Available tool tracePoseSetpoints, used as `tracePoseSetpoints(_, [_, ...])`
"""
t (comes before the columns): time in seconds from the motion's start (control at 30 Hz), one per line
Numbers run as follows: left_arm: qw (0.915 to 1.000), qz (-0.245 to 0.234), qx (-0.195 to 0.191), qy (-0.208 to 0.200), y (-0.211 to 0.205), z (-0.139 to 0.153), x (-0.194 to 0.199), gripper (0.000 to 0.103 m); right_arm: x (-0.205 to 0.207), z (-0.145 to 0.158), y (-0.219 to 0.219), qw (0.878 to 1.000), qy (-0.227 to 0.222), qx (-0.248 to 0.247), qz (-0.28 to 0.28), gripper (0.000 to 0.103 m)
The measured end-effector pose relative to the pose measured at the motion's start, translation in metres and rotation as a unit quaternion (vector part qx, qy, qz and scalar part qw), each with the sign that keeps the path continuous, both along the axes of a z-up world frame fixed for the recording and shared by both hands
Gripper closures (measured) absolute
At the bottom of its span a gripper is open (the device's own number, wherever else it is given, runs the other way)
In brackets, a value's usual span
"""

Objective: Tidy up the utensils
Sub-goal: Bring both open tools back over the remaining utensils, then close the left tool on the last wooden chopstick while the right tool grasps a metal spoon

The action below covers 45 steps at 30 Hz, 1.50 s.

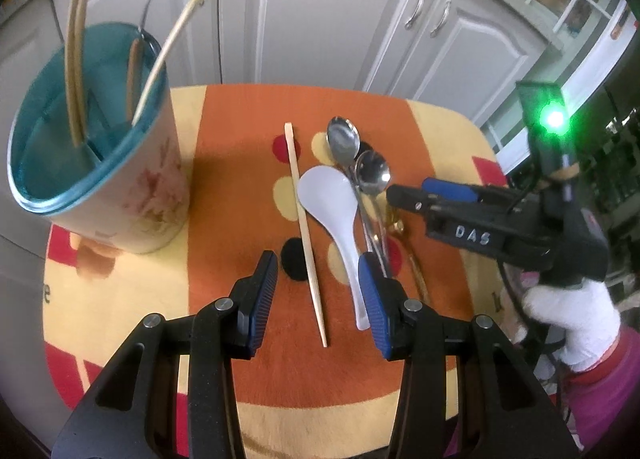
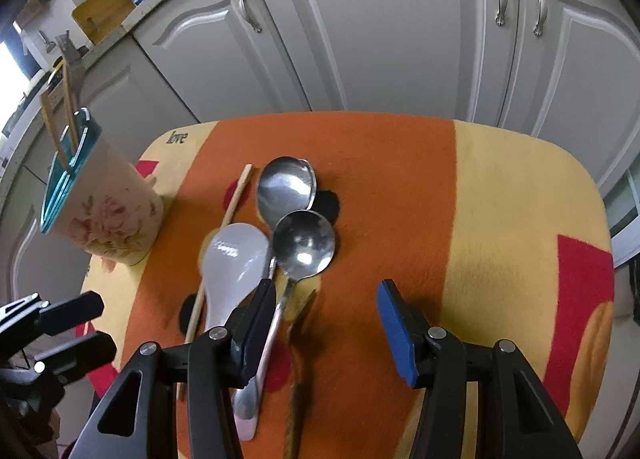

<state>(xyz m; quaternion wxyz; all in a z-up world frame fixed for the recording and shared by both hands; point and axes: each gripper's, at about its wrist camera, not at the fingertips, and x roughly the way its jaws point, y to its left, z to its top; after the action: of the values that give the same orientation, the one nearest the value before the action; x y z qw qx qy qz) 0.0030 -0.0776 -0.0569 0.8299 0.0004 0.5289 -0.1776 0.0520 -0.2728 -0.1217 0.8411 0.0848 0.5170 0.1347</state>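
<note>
Left gripper (image 1: 318, 295) open, empty, over single wooden chopstick (image 1: 306, 235). Right gripper (image 2: 326, 323) open, empty; white plastic spoon (image 2: 230, 259) at its 10 o'clock. Teal-rimmed floral holder (image 1: 120, 163) far left.

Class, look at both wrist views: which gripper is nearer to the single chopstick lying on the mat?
Left. The left gripper hovers with the chopstick between its open fingers; the right gripper sits further right, over the metal spoon handles.

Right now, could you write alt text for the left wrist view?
An open left gripper hovers over a chopstick, a white spoon and two metal spoons on an orange mat. A utensil holder stands at left; the right gripper reaches in at right.
</note>
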Motion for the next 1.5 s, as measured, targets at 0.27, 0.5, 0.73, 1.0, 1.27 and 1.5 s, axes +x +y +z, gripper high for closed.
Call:
tracePoseSetpoints(0.27, [0.9999,0.005,0.013,0.010,-0.002,-0.015,0.006,0.062,0.006,-0.005,-0.002,1.000,0.005,0.003,0.001,0.052])
tracePoseSetpoints(0.5, [0.9993,0.009,0.007,0.035,0.003,-0.032,0.009,0.062,0.013,-0.007,-0.003,1.000,0.002,0.015,0.010,0.052])
tracePoseSetpoints(0.73, [0.9986,0.014,-0.010,0.049,0.003,-0.046,0.015,0.062,0.021,-0.008,0.000,0.999,-0.007,0.034,0.025,0.052])
tracePoseSetpoints(1.0, [0.9987,0.019,-0.004,0.047,-0.002,-0.055,0.020,0.085,0.034,-0.011,0.003,0.996,-0.022,0.069,0.055,0.063])
tracePoseSetpoints(1.27, [0.9978,0.007,-0.013,0.064,0.015,-0.055,0.010,0.098,0.026,-0.010,0.001,0.993,-0.022,0.085,0.074,0.098])
tracePoseSetpoints(1.5, [0.9959,-0.021,-0.005,0.088,0.035,-0.052,-0.033,0.098,-0.006,-0.004,-0.006,0.991,-0.014,0.095,0.090,0.101])
